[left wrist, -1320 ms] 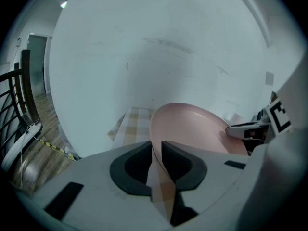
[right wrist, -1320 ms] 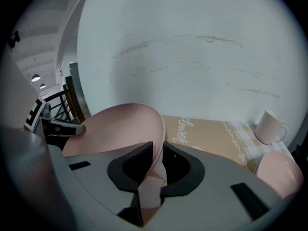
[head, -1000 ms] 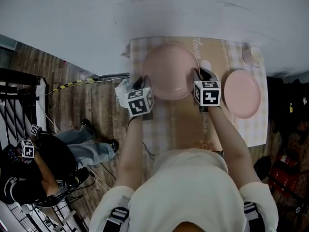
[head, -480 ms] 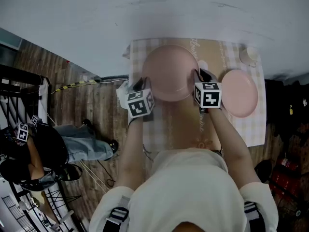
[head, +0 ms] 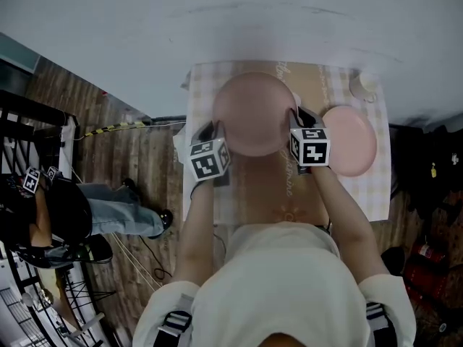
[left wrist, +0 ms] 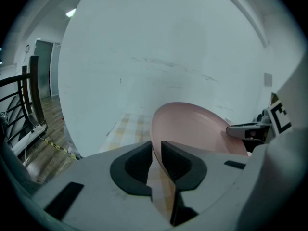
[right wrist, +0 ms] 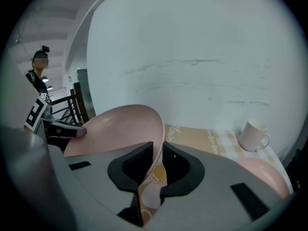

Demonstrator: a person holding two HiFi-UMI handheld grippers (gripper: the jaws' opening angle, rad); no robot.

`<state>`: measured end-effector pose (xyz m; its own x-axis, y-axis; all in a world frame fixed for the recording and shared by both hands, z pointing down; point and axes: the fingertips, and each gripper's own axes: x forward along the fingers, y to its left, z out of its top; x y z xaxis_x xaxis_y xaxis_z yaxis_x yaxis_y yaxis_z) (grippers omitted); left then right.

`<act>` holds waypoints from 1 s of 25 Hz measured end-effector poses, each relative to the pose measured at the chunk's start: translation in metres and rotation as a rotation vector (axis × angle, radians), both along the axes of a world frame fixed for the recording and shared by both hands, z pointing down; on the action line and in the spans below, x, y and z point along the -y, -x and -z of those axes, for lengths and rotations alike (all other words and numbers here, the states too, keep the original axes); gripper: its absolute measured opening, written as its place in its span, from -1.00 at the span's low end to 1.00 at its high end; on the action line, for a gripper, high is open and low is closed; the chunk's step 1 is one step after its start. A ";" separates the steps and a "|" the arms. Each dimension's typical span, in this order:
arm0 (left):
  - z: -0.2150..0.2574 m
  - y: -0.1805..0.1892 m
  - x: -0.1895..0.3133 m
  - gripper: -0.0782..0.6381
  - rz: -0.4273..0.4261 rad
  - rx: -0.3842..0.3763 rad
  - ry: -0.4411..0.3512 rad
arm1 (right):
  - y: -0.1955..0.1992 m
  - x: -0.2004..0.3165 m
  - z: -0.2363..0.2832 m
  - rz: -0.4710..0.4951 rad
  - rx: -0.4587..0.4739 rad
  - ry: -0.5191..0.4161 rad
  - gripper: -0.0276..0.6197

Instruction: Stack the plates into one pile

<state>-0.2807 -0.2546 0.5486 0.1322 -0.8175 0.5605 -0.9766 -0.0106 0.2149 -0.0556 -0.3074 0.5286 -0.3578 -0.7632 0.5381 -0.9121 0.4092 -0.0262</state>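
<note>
A large pink plate hangs above the table, gripped at opposite rims. My left gripper is shut on its left rim, and in the left gripper view the rim runs between the dark pads of that gripper. My right gripper is shut on the right rim, which in the right gripper view curves up out of that gripper's pads as the plate. A smaller pink plate lies on the table to the right, also visible as the smaller plate.
A white mug stands at the table's far right corner, behind the smaller plate; the mug shows upright. The table backs onto a white wall. A person and a black railing are on the wooden floor at left.
Both grippers have risen with the large plate between them and carried it a little toward the smaller plate. The person at left has shifted.
</note>
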 end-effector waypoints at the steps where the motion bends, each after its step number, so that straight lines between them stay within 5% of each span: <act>1: 0.001 -0.004 -0.002 -0.63 0.002 0.000 0.000 | -0.004 -0.002 0.001 0.002 0.000 -0.002 -0.75; 25: 0.020 -0.121 -0.026 -0.63 0.010 -0.006 -0.011 | -0.120 -0.020 0.023 0.007 0.016 -0.033 -0.77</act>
